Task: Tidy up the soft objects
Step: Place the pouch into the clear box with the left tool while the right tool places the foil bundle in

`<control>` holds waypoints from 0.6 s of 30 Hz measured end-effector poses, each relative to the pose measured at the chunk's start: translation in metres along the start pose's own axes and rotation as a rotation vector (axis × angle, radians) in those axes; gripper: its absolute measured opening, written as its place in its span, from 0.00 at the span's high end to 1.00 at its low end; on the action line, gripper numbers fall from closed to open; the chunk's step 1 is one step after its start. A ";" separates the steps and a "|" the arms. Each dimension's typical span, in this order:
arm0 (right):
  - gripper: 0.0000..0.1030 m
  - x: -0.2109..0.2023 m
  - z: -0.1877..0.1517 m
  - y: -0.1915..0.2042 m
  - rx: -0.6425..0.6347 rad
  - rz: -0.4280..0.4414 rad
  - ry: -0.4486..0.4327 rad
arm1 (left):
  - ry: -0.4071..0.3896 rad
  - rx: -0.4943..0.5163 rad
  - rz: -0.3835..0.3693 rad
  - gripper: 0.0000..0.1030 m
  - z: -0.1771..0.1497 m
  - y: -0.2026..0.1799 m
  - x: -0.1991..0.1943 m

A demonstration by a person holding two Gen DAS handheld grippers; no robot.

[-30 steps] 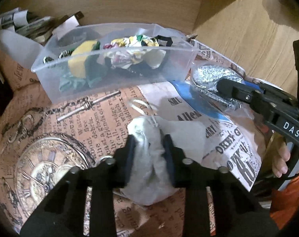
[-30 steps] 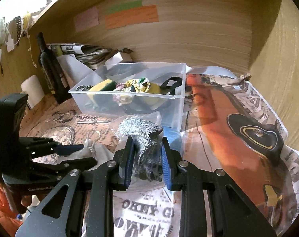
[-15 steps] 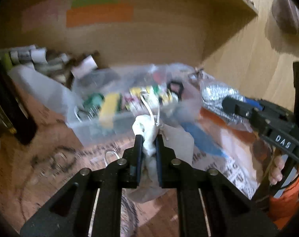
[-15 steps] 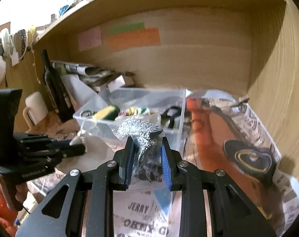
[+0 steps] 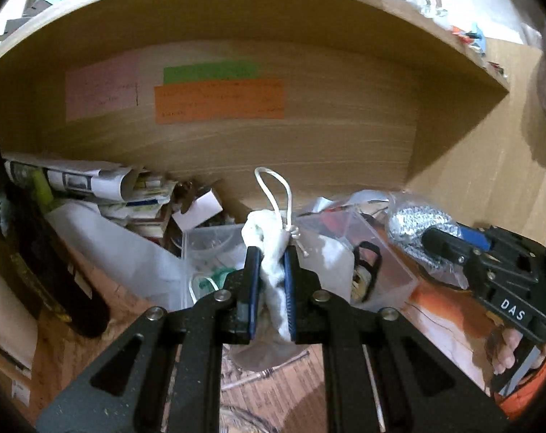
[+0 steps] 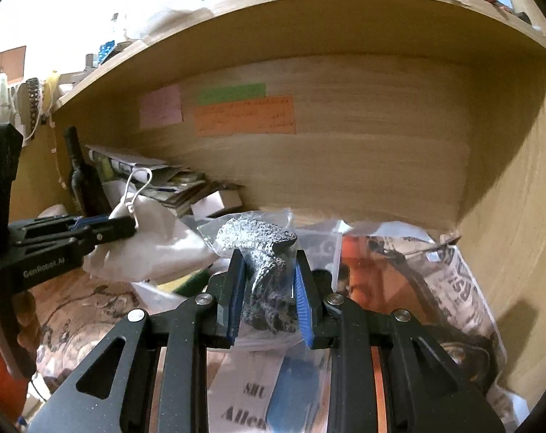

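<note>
My left gripper (image 5: 271, 252) is shut on a white drawstring cloth pouch (image 5: 269, 241) and holds it in the air over the clear plastic bin (image 5: 388, 263). My right gripper (image 6: 267, 256) is shut on a grey knit item in a clear plastic bag (image 6: 262, 249), also lifted. The right gripper with its bag (image 5: 417, 223) shows at the right of the left wrist view, beside the bin. The left gripper (image 6: 128, 222) with the pouch (image 6: 146, 241) shows at the left of the right wrist view. The bin holds several coloured soft items, mostly hidden behind the pouch.
A wooden shelf back wall with pink, green and orange notes (image 5: 218, 99) stands behind. A dark bottle (image 6: 81, 176) and a paper pile (image 5: 92, 184) are at the left. A newspaper-print cloth (image 6: 460, 288) covers the surface. The right side wall (image 6: 518, 216) is close.
Both grippers have risen from the table with their loads and tilted up. The left jaws have closed tighter on the pouch, which now hangs over the bin.
</note>
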State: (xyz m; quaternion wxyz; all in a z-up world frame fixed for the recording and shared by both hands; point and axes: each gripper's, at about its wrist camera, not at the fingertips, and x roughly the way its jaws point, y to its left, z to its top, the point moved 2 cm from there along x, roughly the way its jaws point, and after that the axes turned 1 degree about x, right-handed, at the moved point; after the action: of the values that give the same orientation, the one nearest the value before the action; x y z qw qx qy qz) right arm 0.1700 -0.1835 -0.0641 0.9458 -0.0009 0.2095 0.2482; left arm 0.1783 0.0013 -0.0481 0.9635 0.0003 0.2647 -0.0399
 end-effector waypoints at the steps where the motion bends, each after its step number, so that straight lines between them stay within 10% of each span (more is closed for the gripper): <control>1: 0.77 0.004 0.001 0.000 0.001 -0.003 0.004 | 0.007 0.000 0.002 0.88 0.001 0.000 0.006; 14: 0.77 0.067 -0.017 -0.009 0.022 -0.050 0.151 | 0.180 -0.027 -0.017 0.88 -0.020 -0.004 0.086; 18: 0.76 0.078 -0.025 -0.010 0.011 -0.060 0.192 | 0.210 -0.020 0.005 0.61 -0.026 -0.002 0.092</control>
State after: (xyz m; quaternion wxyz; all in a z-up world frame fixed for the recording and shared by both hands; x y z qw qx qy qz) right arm 0.2265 -0.1589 -0.1186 0.9283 -0.0257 0.3006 0.2174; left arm 0.2436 -0.0067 -0.1175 0.9305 -0.0043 0.3647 -0.0346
